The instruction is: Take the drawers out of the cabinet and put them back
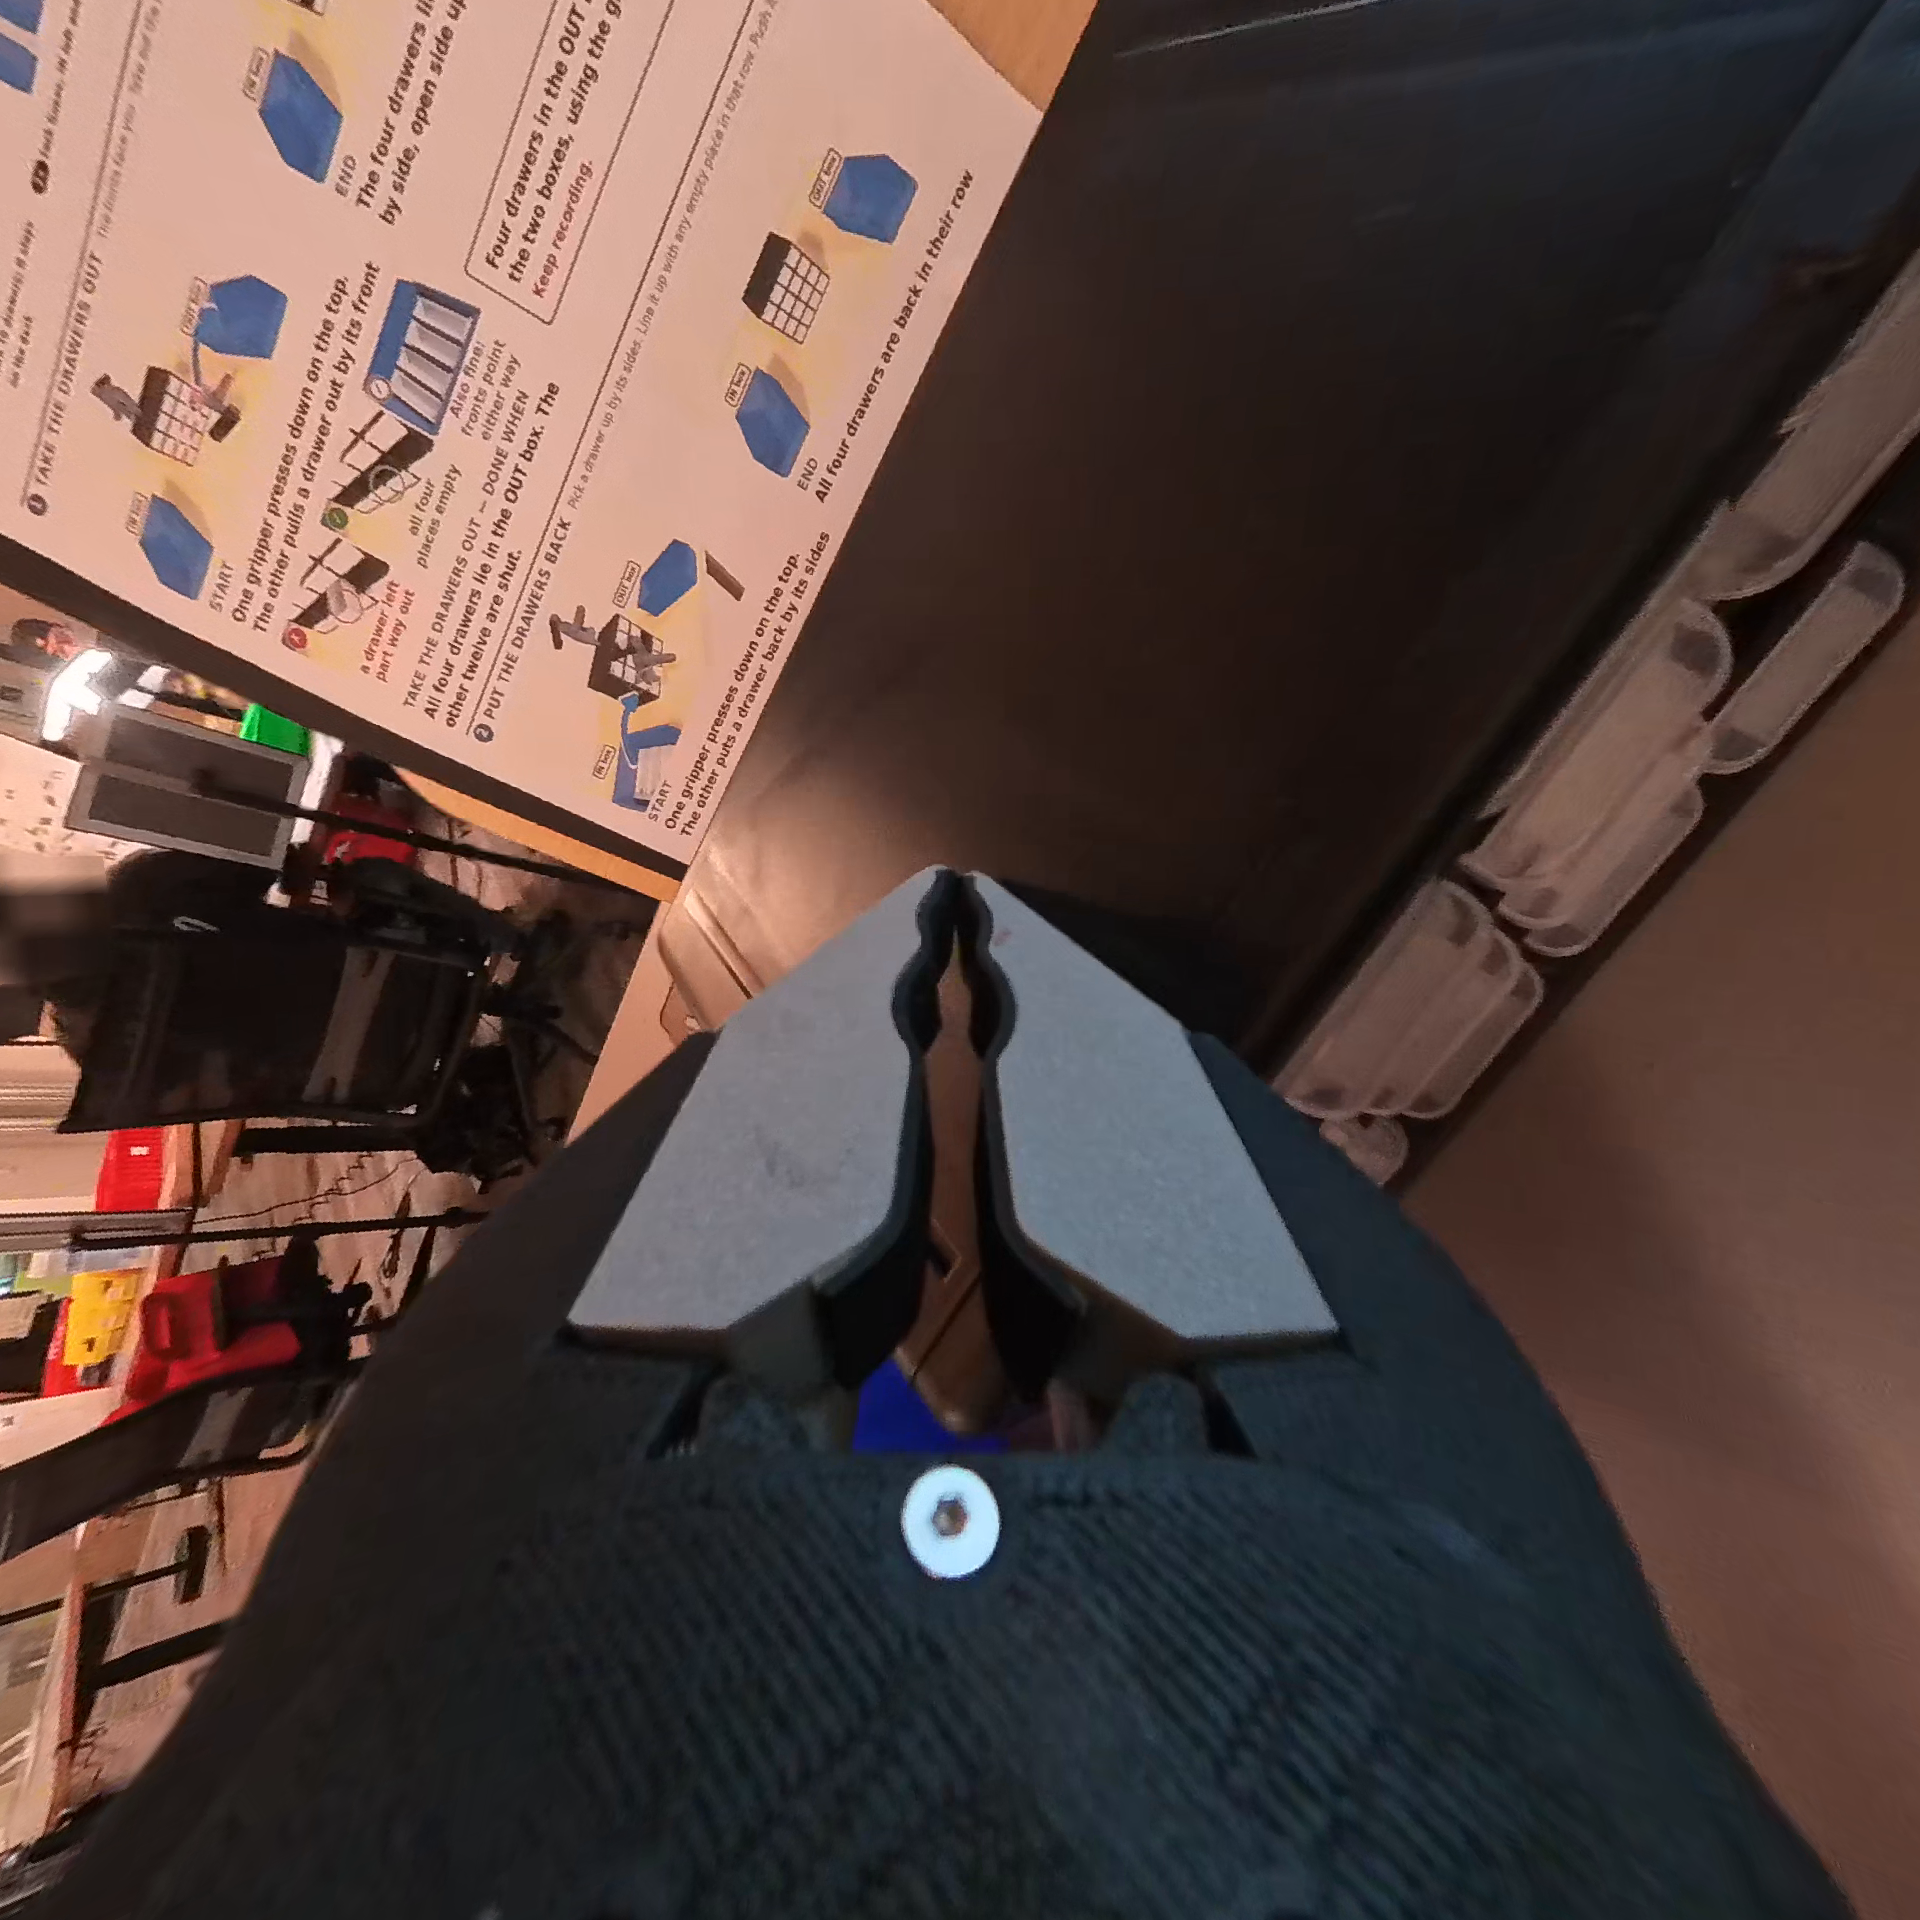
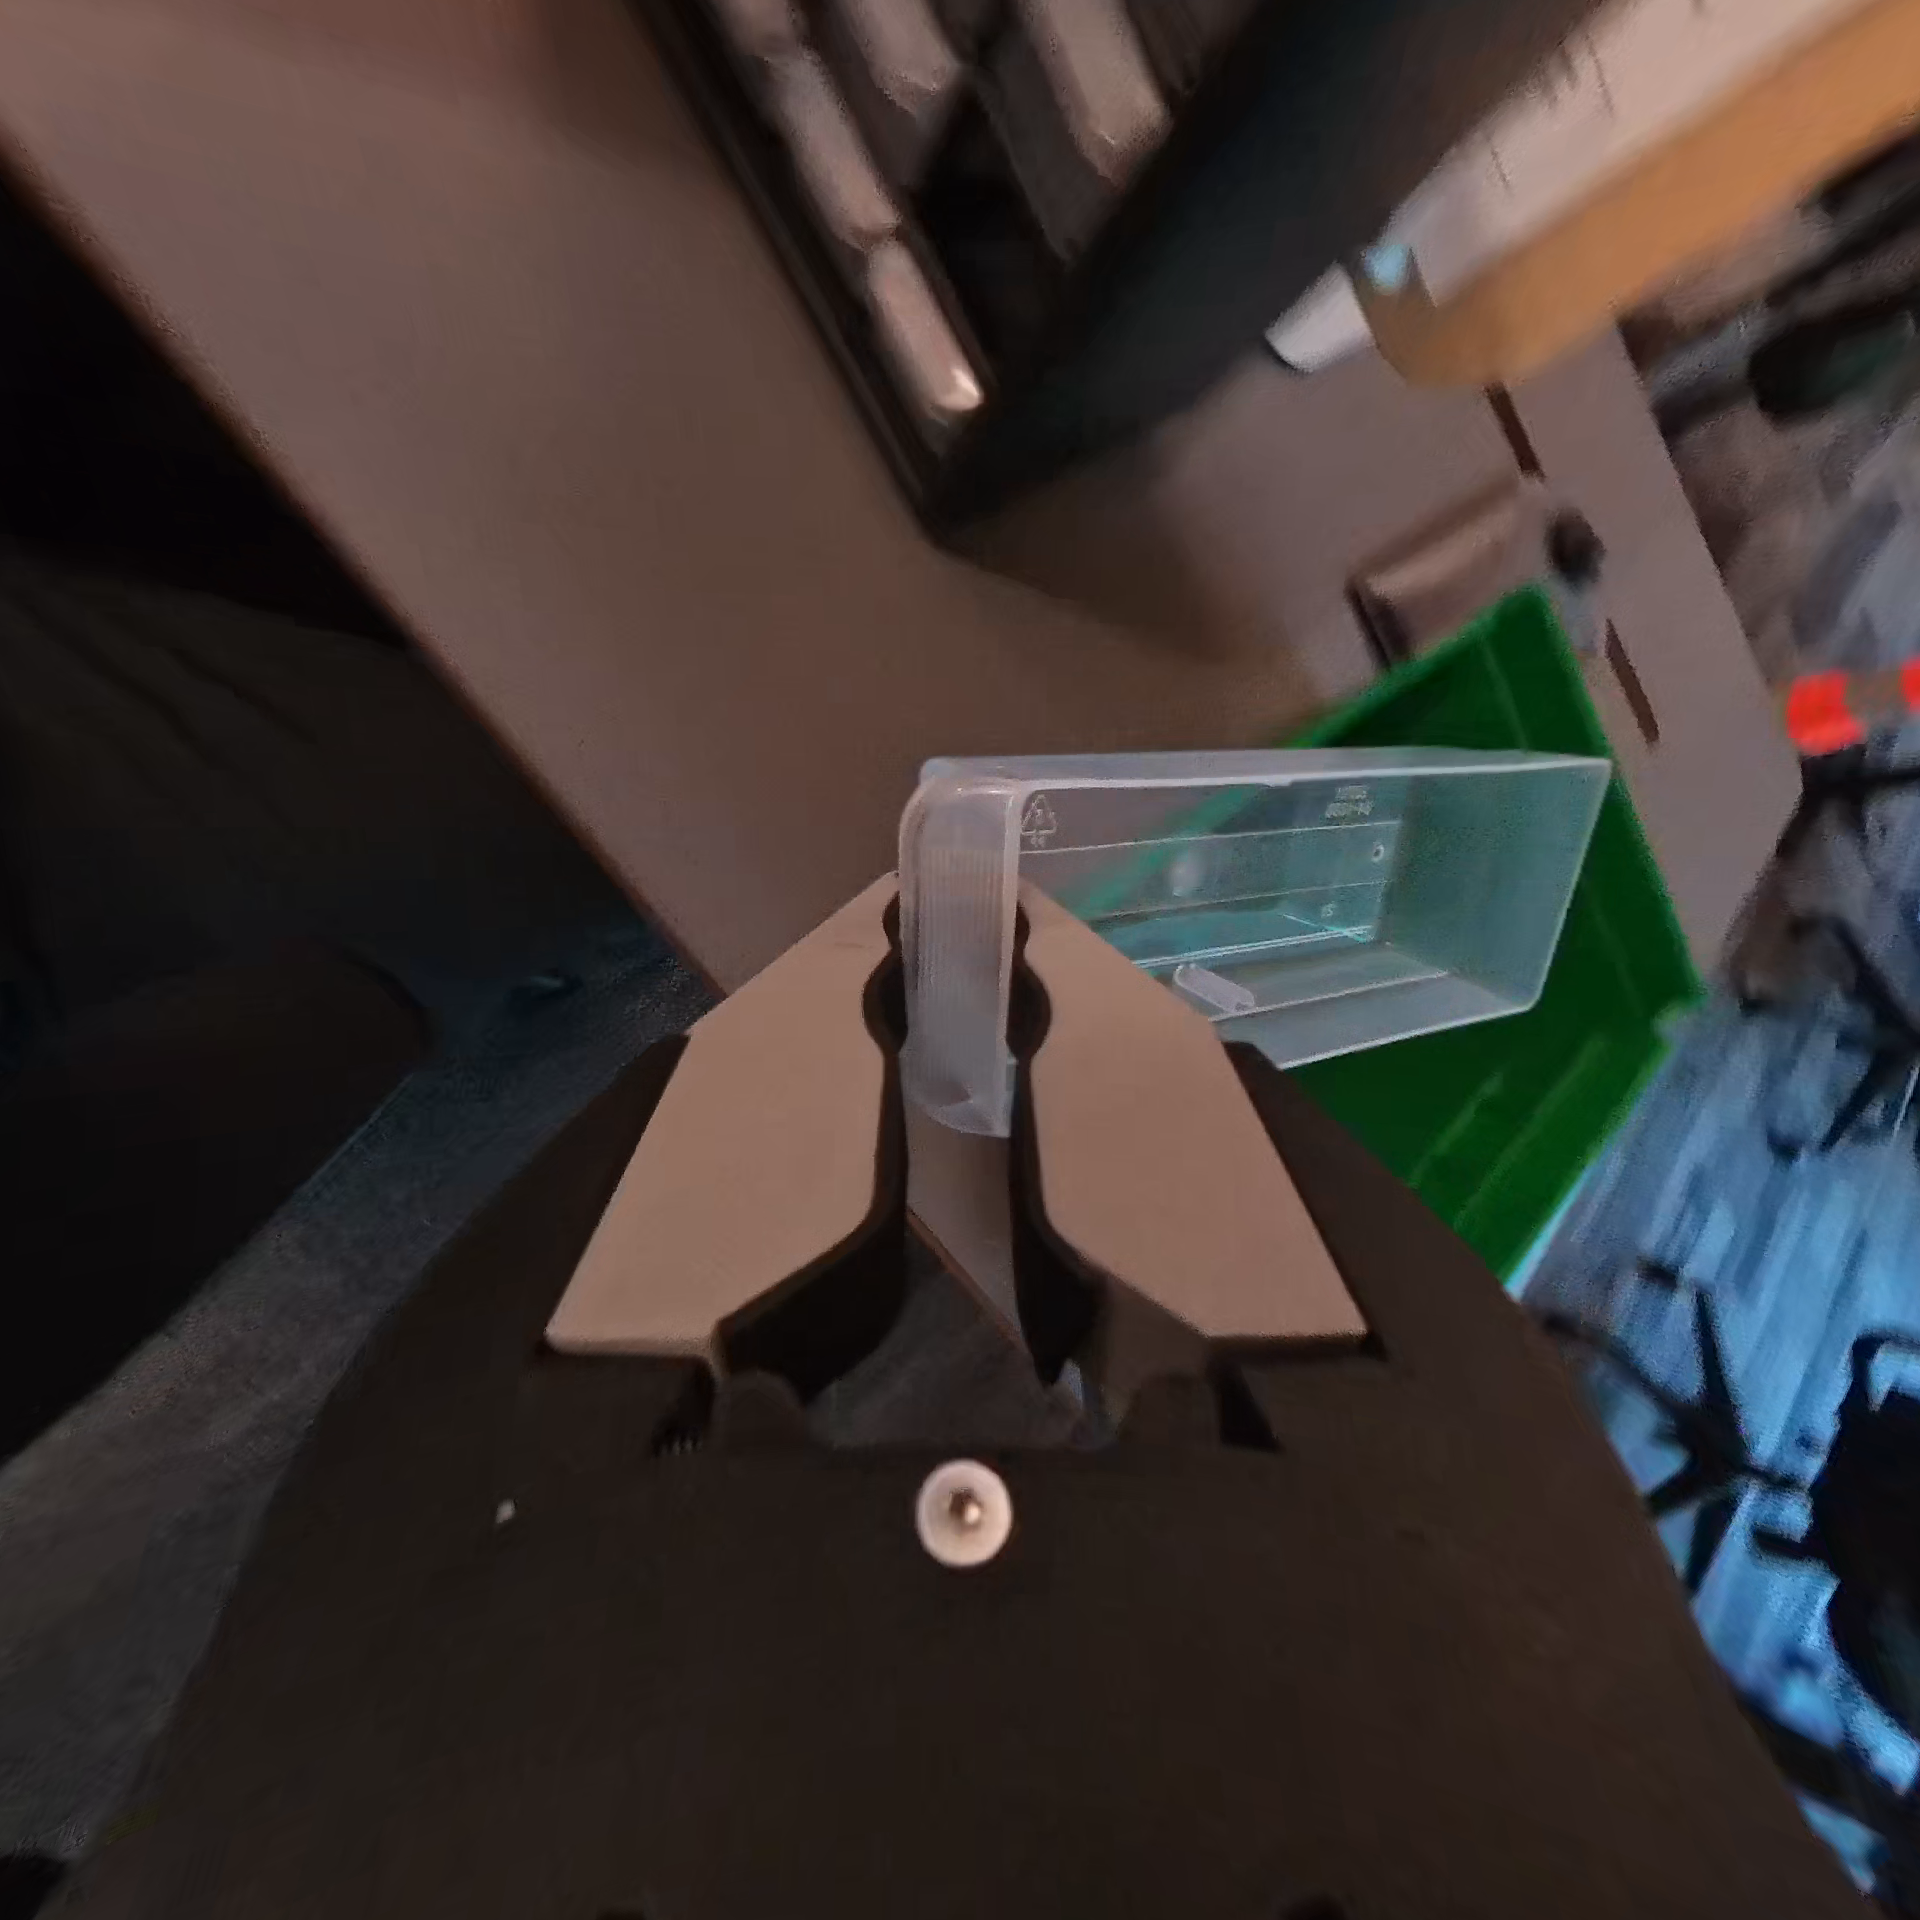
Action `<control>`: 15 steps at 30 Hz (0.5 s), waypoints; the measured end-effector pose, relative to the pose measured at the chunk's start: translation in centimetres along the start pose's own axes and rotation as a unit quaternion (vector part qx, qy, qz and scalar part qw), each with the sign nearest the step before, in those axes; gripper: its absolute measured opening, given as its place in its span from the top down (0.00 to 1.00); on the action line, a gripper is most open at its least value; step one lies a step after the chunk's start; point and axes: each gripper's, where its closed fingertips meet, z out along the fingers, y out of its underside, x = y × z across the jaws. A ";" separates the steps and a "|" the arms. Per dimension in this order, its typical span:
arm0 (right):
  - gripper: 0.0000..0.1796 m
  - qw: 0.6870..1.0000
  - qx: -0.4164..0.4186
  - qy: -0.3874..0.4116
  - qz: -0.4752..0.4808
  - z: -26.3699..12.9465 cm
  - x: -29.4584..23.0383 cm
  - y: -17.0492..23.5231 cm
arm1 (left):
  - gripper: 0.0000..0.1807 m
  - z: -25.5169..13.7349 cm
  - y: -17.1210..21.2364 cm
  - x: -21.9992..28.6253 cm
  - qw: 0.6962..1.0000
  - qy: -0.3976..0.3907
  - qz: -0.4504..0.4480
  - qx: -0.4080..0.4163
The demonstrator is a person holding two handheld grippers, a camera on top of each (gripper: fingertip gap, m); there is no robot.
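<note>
Right tool (image 2: 961, 914) around clear drawer (image 2: 1351, 914) (nothing inside), above green bin (image 2: 1507, 1122).

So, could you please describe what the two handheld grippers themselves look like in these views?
Both look alike. The left gripper and the right gripper each have a black body with a ribbed printed texture, one pale round washer with a screw at the centre, and two flat grey, wedge-shaped fingers edged with wavy black pads. No cables, sleeves or hands show.
</note>
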 end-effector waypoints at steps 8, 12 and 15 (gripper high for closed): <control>0.93 0.968 -0.126 0.040 0.211 7.7 10.3 4.9 | 1.00 -0.1 -0.1 0.2 0.999 0.036 -0.019 0.017; 0.93 0.943 -0.123 -0.002 0.310 13.5 14.6 3.7 | 1.00 -0.1 -0.3 0.3 0.999 0.043 -0.017 0.025; 0.92 0.928 -0.130 -0.009 0.349 17.9 17.4 3.6 | 1.00 -0.1 -0.3 0.3 0.999 0.041 -0.010 0.026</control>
